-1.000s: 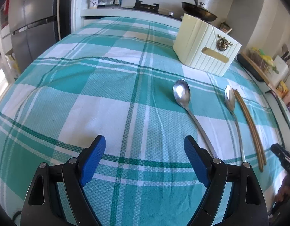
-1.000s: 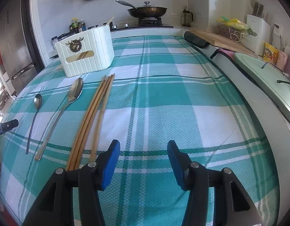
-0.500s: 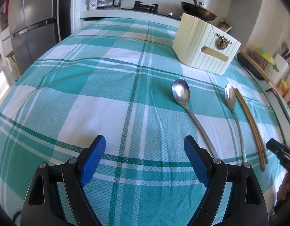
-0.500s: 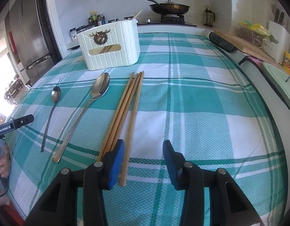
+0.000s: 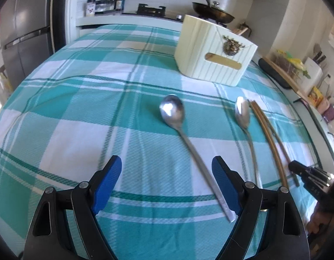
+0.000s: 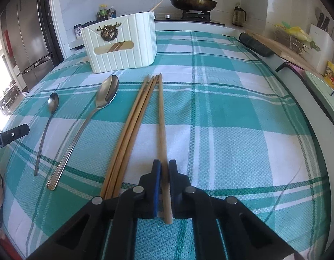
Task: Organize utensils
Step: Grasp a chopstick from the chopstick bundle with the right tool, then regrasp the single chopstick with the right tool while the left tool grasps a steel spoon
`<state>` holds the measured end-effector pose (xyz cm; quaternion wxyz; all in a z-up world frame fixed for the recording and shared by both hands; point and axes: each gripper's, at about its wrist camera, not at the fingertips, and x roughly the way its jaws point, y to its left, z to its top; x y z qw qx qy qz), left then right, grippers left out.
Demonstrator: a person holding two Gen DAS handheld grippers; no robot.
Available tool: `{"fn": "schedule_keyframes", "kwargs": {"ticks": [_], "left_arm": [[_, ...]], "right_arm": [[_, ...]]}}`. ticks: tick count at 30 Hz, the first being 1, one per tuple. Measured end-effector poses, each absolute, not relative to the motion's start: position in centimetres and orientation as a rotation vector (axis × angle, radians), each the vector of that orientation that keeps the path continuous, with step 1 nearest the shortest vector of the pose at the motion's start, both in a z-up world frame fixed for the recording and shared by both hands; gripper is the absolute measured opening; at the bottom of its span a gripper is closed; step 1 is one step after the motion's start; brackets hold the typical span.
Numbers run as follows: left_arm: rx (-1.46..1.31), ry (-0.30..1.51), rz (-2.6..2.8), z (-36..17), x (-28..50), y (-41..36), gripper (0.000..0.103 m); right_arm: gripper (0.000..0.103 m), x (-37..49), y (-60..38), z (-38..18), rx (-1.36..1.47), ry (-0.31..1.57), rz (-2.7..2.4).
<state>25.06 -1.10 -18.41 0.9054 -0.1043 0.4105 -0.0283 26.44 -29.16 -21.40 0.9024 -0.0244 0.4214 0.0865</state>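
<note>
Two claws work a desk draped in a teal-and-white plaid cloth, where utensils lie in a row before a cream ribbed utensil box with a brass deer emblem, standing at 11 o'clock in the right wrist view. Four wooden chopsticks point toward the box: a bundle of three chopsticks lies pressed together, and a single chopstick just beside them at 3 o'clock, diverging toward its near end. The right claw is clenched around the near end of that single chopstick, its blue pads appearing to press both sides, though contact is hard to confirm at this angle. Left of the bundle lies a large spoon, bowl toward the box, and farther out at 9 o'clock a small spoon. In the left wrist view the left claw is released, spread wide above the cloth, with the small spoon's handle running down beside its right pad.
</note>
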Motion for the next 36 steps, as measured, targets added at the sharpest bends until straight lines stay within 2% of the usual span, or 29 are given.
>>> {"fn": "schedule_keyframes", "kwargs": {"ticks": [8,23,27,28,29,31,36], "left_arm": [[-0.055,0.923,-0.046,-19.6,26.9,-4.7,0.086],[-0.049,0.979,0.059,-19.7,25.9,2.1,0.083],[-0.011,1.0,0.015,-19.7,26.6,1.3,0.086],[-0.003,1.004,0.001,-19.7,26.9,1.1,0.087],[0.005,1.007,-0.015,-19.7,27.1,0.8,0.088],[0.021,1.008,-0.039,-19.8,27.5,0.3,0.091],[0.044,1.006,-0.071,-19.9,28.8,-0.5,0.094]], "right_arm": [[0.006,26.5,-29.9,-21.3,-0.051,0.866,0.103],[0.006,25.9,-35.4,-21.4,-0.007,0.87,-0.068],[0.012,26.1,-35.4,-21.4,-0.007,0.873,-0.054],[0.017,26.1,-35.3,-21.4,-0.006,0.874,-0.046],[0.028,26.1,-35.2,-21.4,-0.005,0.876,-0.035],[0.042,26.1,-35.0,-21.4,-0.019,0.878,-0.032],[0.043,26.2,-34.8,-21.5,-0.04,0.883,-0.023]]}}
